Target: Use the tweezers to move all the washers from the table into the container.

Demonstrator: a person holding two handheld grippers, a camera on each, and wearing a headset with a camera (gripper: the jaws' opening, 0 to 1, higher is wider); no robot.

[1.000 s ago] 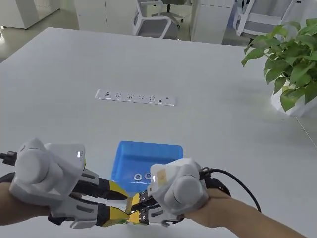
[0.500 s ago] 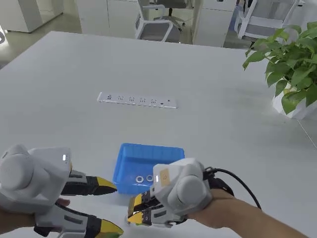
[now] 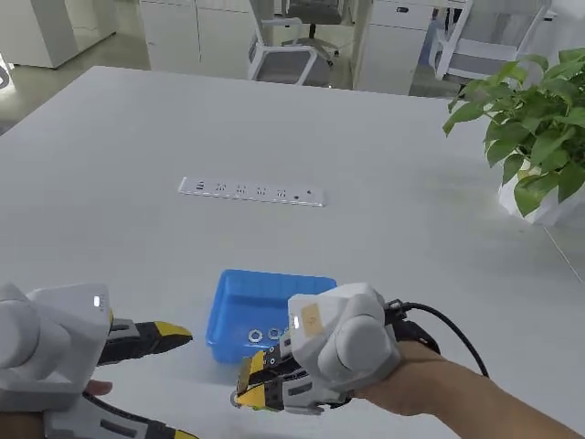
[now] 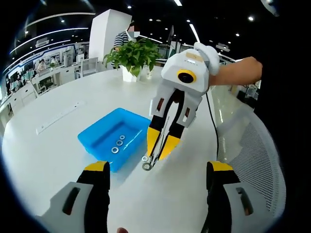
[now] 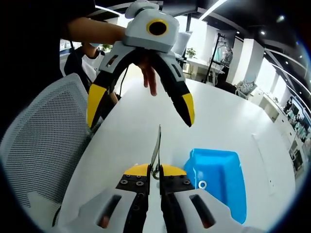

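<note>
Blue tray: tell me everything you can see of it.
The tray is a shallow, open rectangular bin, bright blue and glossy like plastic, with sloped walls and rounded corners. It sits flat on the white table. Three washers lie in a row on its floor. Nothing grips it.

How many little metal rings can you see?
4. Three washers lie in the blue container; one is at the tweezers' tip, outside it. Others may hide behind the right gripper.
</note>
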